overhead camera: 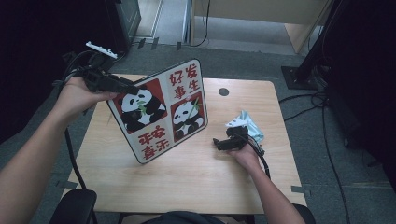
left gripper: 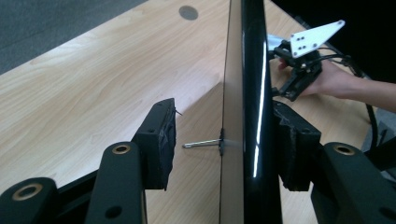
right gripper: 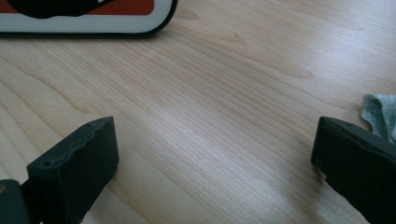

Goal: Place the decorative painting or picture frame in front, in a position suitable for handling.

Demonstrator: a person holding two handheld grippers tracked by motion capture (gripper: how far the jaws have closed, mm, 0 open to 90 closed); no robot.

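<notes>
Jaws on the left gripper point(left gripper: 224, 140) sat either side of the panda board's point(overhead camera: 161, 109) top left corner, right pad seemingly against its glossy black rim and left pad clearly off it, so not clamping. That board stood on edge on the table point(overhead camera: 196, 172), tilted, long axis running up-left to down-right, its face showing two pandas on red panels plus red Chinese characters. Right gripper point(right gripper: 215, 154) rested on the table with jaws wide apart and empty, beside a crumpled cloth point(overhead camera: 245, 123).
</notes>
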